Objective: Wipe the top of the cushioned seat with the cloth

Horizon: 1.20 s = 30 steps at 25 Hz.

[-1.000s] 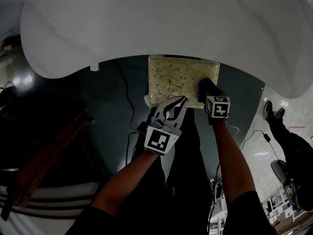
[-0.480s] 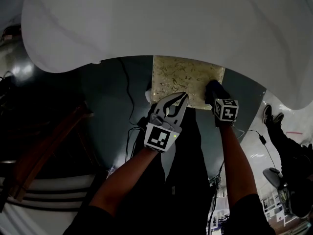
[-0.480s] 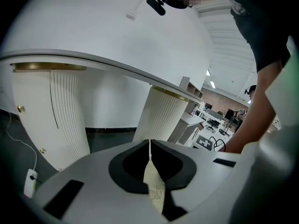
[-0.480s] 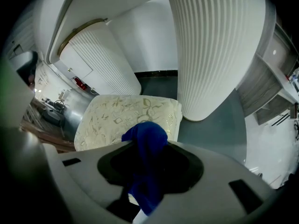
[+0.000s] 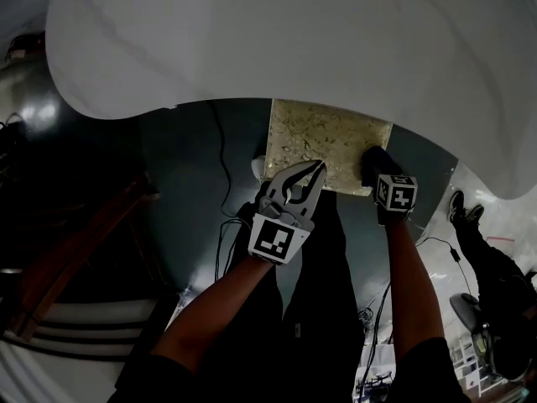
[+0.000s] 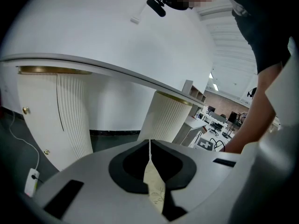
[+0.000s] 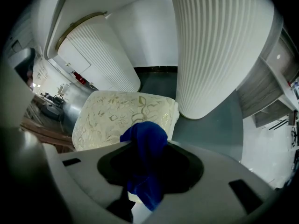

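Observation:
The cushioned seat [image 5: 323, 143] is cream with a leaf pattern and stands on the dark floor under the edge of a white table. My right gripper [image 5: 377, 164] is at its near right corner, shut on a dark blue cloth [image 5: 370, 153]. The right gripper view shows the cloth [image 7: 144, 141] bunched between the jaws of that gripper [image 7: 145, 146], just above the seat [image 7: 117, 115]. My left gripper [image 5: 315, 168] hovers over the seat's near edge. Its jaws [image 6: 149, 143] are shut with nothing between them, and a sliver of the seat [image 6: 155, 190] shows behind them.
A big white table top [image 5: 294, 40] overhangs the seat's far side. A ribbed white pedestal [image 7: 219, 45] stands close by the seat, and another [image 7: 100, 55] stands behind it. A cable [image 5: 222, 166] trails on the floor to the left. A person's legs [image 5: 495, 263] are at the right.
The head view has drifted, so the seat and the right gripper with the cloth sit a little further right and lower. The left gripper has barely moved.

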Available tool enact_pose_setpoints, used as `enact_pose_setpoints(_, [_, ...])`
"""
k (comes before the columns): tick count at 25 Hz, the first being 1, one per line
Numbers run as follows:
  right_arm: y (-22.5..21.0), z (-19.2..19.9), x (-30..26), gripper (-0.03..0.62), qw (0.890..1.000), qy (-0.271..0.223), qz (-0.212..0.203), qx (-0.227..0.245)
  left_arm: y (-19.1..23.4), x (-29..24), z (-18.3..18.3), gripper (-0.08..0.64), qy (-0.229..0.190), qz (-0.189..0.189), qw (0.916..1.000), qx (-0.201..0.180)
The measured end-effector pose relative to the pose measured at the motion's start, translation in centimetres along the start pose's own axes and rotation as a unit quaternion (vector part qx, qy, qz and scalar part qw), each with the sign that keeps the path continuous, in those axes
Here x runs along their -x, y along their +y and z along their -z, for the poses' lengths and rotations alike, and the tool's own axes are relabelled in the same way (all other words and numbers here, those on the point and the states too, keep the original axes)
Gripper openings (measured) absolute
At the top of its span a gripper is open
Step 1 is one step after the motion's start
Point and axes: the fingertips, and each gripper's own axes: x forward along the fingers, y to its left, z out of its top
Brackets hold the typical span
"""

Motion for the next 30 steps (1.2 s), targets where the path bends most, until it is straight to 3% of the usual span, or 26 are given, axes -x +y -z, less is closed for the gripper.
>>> enact_pose_setpoints(7, [-3.0,1.5,-0.3,0.158,0.997,0.007,0.059,-0.049,0.6,1.7,2.0,0.023,0.006,0.003,1.0,0.005])
enact_pose_setpoints(11, [-4.7,1.1,0.9,0.158,0.993,0.002,0.106,-0.052,1.0,2.9,3.1,0.023,0.017,0.007,0.9998,0.012])
enact_pose_setpoints(14, [-4.0,0.5,1.8,0.158,0.992,-0.014,0.111,-0.054,1.6,4.0,3.4,0.023,0.015,0.006,0.9998,0.008])
enact_pose_setpoints(22, [5.2,-2.5,2.3,0.158,0.995,-0.066,0.048,-0.056,4.0,6.6,3.9,0.023,0.013,-0.004,0.9999,0.001])
enact_pose_setpoints(30, [18.2,-2.5,-1.4,0.158,0.994,-0.07,-0.081,-0.036,7.9,9.7,6.9,0.023,0.033,-0.037,0.9988,-0.002])
